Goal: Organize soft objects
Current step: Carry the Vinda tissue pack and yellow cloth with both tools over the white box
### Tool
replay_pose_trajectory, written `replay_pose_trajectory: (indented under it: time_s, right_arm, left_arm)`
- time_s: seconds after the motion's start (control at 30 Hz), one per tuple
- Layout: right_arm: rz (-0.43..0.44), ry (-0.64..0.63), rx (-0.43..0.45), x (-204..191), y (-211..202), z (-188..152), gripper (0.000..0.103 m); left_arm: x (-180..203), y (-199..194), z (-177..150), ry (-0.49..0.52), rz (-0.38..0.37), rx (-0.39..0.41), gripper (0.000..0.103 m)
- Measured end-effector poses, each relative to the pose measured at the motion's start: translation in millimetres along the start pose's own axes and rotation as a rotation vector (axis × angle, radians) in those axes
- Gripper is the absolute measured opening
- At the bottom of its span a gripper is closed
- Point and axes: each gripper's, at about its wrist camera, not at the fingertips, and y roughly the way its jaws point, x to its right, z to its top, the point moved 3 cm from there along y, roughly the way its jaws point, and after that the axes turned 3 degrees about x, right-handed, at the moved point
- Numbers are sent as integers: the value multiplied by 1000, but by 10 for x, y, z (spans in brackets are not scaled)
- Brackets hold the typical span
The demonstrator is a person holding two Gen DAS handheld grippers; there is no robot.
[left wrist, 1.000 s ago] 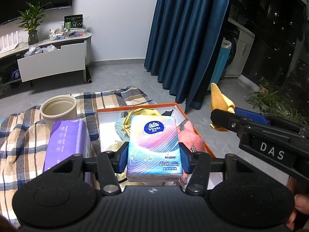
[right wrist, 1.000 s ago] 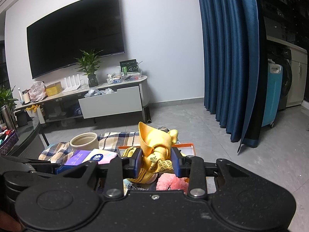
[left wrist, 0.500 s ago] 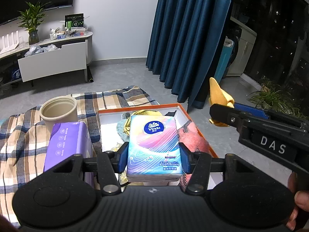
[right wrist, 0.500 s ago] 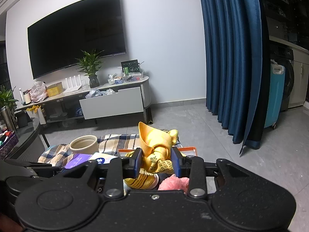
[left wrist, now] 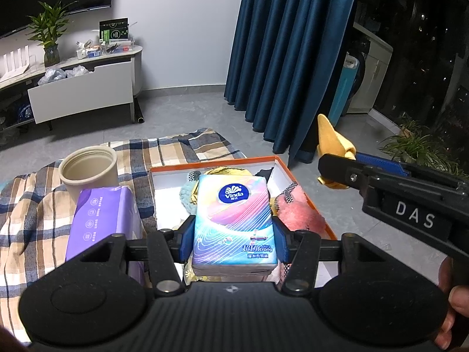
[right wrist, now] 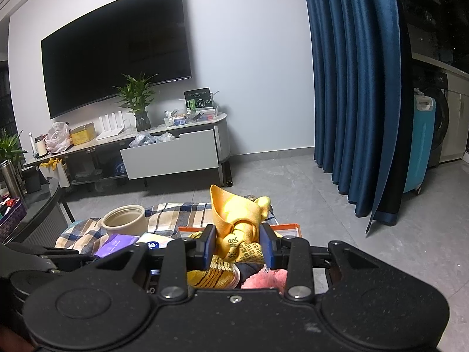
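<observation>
On a plaid blanket (left wrist: pixel 26 205) sat a cup (left wrist: pixel 88 170) and purple pack (left wrist: pixel 102 220), then the left gripper (left wrist: pixel 233 240) clamped a tissue pack (left wrist: pixel 234 220) above an orange box (left wrist: pixel 304 187), while the right gripper (right wrist: pixel 237 246) clamped a yellow toy (right wrist: pixel 237 220).

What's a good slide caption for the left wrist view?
Left hand-held gripper holds a Vinda tissue pack over the orange box of soft toys.

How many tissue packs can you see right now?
2: the Vinda tissue pack gripped in the left gripper over the orange box; the purple tissue pack on the plaid blanket. Others may be hidden.
</observation>
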Motion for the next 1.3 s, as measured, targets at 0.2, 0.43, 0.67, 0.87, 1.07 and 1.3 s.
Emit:
replay_pose_trajectory:
  time_s: [0.2,0.43,0.67,0.87,1.07,1.3]
  right_arm:
    - [1,1,-6,27,31,-8,41]
    - [0,7,-20,50,128,-10,41]
    - [-1,8,-22,53,157,-6,41]
    - [1,8,-21,56,174,-7,41]
    - [-2,10,-22,64,193,-10,42]
    - [-6,13,-24,87,244,-19,42]
  left_arm:
    - [-35,41,27,-4,5,-2,54]
    - [-81,93,44,-13,12,-6,54]
    - [-97,115,54,-18,18,-7,54]
    - [-127,141,89,-19,24,-7,54]
    - [-141,164,105,-21,31,-7,54]
    - [-161,192,127,-20,38,-9,54]
